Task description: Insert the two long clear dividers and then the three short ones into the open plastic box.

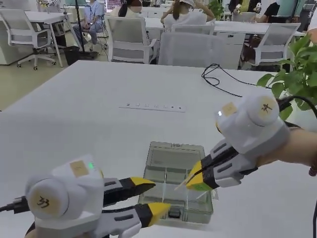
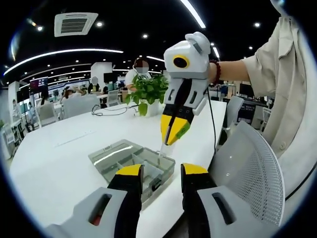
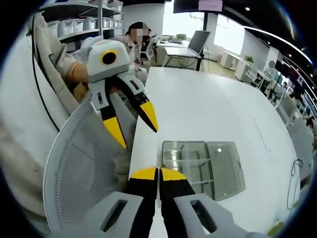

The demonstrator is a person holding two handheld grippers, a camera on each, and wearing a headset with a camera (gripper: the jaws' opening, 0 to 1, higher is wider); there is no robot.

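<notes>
The clear plastic box (image 1: 193, 213) lies open on the white table, its lid (image 1: 176, 156) flat behind it and clear dividers standing inside. My right gripper (image 1: 195, 181) hangs over the box's right half, shut on a thin clear divider (image 1: 184, 187) that slants down into the box. From the left gripper view that divider (image 2: 162, 148) pokes below the right gripper (image 2: 172, 136) toward the box (image 2: 114, 158). My left gripper (image 1: 156, 197) is open at the box's near left corner, holding nothing. The right gripper view has its own jaws (image 3: 158, 172) pressed together above the box (image 3: 198, 168).
A white power strip (image 1: 153, 106) lies mid-table and a black cable (image 1: 218, 77) loops at the back right. A green plant (image 1: 292, 74) stands at the right edge. A white mesh chair back (image 2: 247, 168) is close behind me. People sit at desks beyond.
</notes>
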